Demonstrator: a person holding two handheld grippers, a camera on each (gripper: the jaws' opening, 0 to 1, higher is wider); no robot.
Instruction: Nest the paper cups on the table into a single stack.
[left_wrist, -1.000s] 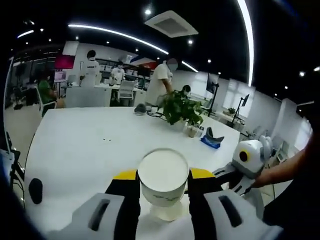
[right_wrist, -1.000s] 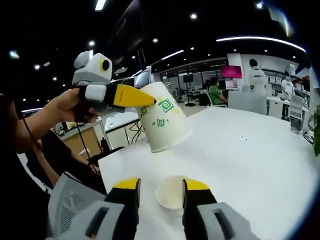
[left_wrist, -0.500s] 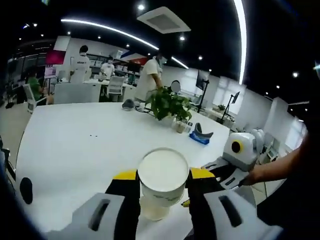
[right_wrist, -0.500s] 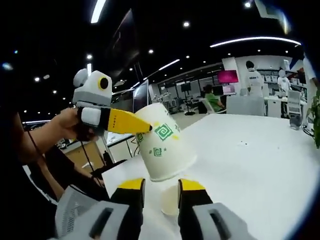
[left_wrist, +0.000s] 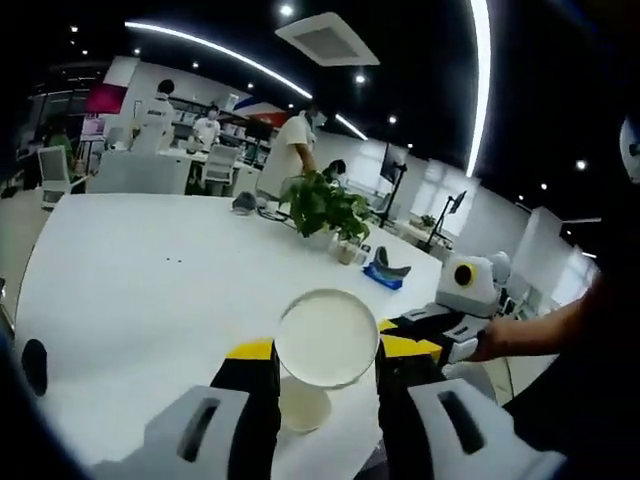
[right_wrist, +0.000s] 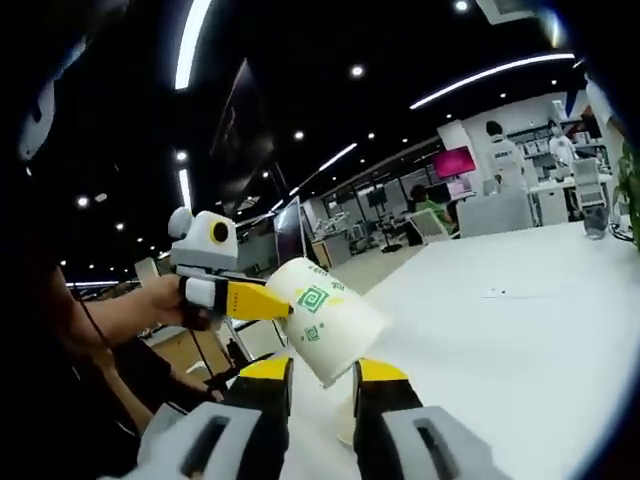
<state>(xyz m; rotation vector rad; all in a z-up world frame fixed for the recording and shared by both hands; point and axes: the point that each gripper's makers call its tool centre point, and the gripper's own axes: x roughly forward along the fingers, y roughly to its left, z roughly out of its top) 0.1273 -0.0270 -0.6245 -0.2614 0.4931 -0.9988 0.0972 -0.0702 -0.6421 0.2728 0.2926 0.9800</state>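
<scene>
A white paper cup with green square prints (right_wrist: 328, 321) is clamped between the yellow-tipped jaws of the left hand-held gripper (right_wrist: 262, 302), tilted, its base pointing down twd the right hand-held gripper (right_wrist: 320, 375). In the left gripper view the same cup (left_wrist: 327, 338) shows mouth-on as a round white opening betw the left hand-held gripper's (left_wrist: 327, 352) jaws, which press its sides. Directly below it, a second white paper cup (left_wrist: 303, 406) stands on the white counter (left_wrist: 140, 290); whether the two touch can't be told. In the right gripper view that lower cup (right_wrist: 346, 430) sits betw the right jaws, which are set narrowly apart; contact w/ its wall can't be told. A person's hand (right_wrist: 168, 303) holds the left tool. Farther across the counter: a green potted plant (left_wrist: 318, 208) and a blue object (left_wrist: 385, 270). People stand at desks in the bkgd.
</scene>
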